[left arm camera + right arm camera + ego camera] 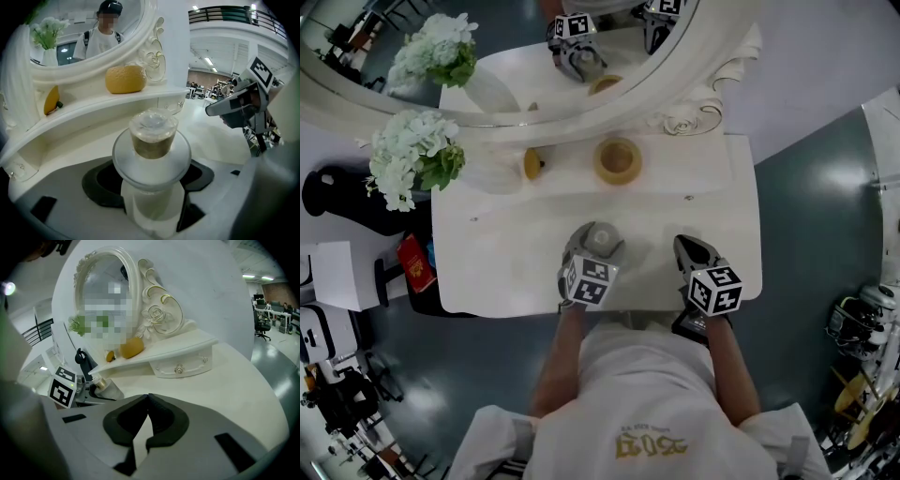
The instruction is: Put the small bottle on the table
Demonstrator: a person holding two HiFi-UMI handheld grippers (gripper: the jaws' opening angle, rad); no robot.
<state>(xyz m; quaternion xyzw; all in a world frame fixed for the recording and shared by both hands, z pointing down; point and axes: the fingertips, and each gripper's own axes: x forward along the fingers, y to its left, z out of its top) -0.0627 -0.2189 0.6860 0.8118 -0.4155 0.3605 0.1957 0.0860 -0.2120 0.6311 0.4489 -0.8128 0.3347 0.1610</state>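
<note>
White vanity table [516, 267] below mirror [487, 122] | head view: left gripper [596, 242] and right gripper [687, 247] side by side over its front | left gripper view: jaws clamped on upright small bottle [153, 140] | right gripper view: jaws together, empty

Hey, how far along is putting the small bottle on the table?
Done: left gripper is shut on the small frosted white bottle with clear cap. In hand: bottle held over the white vanity table. Left: set down, release. Right gripper is shut, empty.
</note>
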